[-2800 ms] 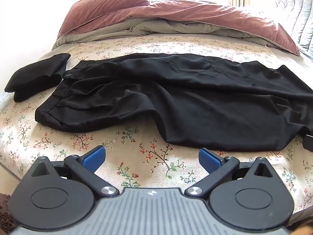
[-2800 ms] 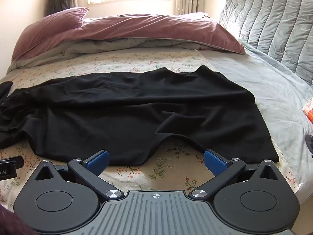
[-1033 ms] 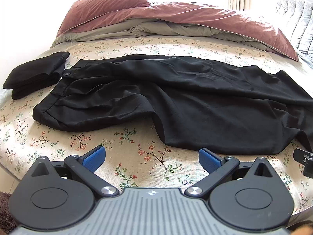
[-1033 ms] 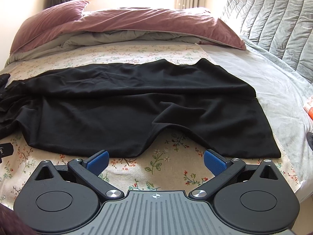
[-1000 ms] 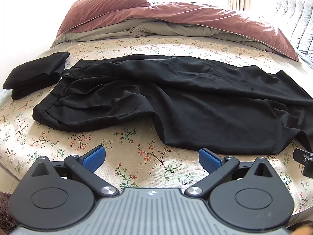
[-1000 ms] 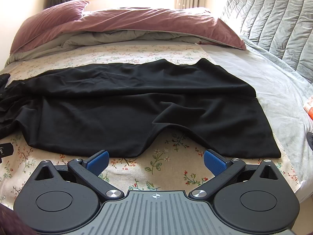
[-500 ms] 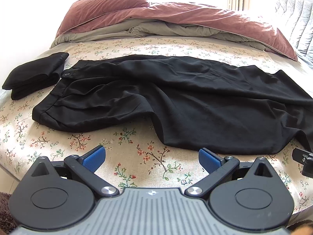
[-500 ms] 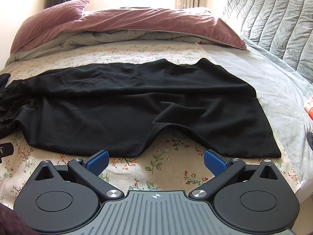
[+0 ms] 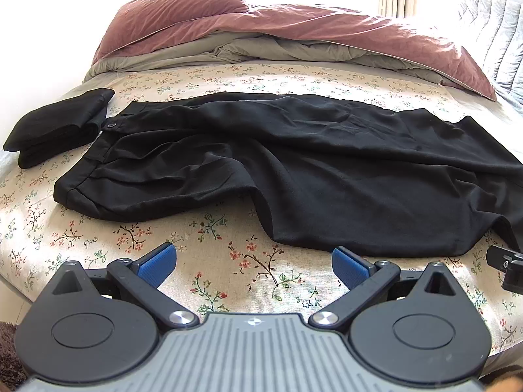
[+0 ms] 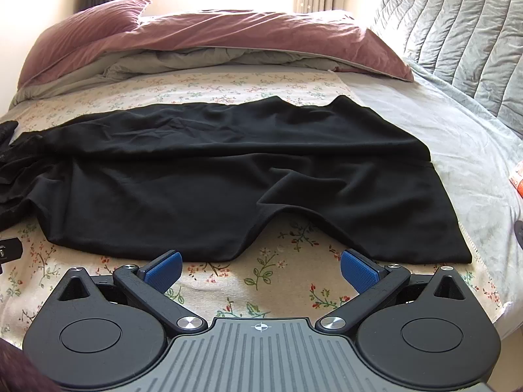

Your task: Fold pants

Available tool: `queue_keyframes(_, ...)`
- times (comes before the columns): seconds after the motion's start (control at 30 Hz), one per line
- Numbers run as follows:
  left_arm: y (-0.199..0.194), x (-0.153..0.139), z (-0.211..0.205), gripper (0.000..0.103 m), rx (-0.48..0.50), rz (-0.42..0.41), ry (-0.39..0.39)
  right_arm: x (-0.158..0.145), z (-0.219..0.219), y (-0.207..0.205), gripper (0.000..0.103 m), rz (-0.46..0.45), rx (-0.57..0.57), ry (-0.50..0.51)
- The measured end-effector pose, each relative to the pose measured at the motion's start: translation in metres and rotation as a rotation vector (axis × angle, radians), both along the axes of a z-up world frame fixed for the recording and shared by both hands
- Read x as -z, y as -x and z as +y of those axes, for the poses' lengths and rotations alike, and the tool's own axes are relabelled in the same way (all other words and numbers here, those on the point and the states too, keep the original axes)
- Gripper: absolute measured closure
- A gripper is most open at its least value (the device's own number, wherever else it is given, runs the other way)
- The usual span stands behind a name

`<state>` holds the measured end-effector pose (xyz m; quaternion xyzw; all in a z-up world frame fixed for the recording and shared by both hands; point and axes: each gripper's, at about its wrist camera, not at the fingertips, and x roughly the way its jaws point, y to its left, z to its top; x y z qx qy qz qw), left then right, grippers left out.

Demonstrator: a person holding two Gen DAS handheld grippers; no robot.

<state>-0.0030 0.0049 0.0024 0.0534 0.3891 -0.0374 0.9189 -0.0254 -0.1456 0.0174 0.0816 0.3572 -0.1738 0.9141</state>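
Observation:
Black pants lie spread across the floral bed sheet, waistband with a button at the left, legs running right. In the right wrist view the leg ends of the pants reach the grey blanket, hems at the right. My left gripper hovers open over the sheet just short of the near edge of the pants, blue pads wide apart. My right gripper is open too, close to the near leg's edge, nothing between its fingers.
A folded black garment lies left of the waistband. A mauve duvet and pillow are heaped at the back. A grey quilted headboard rises at the right. An orange-and-white object rests at the bed's right edge.
Both grippers have drifted slightly, so the pants sit a little lower and nearer in view. The cloth has not moved and both grippers stay open.

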Motion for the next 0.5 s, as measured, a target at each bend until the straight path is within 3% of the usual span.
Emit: queue_keyframes(0.5,-0.0009,0.0027,-0.0055,0.000,0.010,-0.003,-0.019,0.0024,-0.0055,-0.0019,0.000,0.012,0.018,0.002)
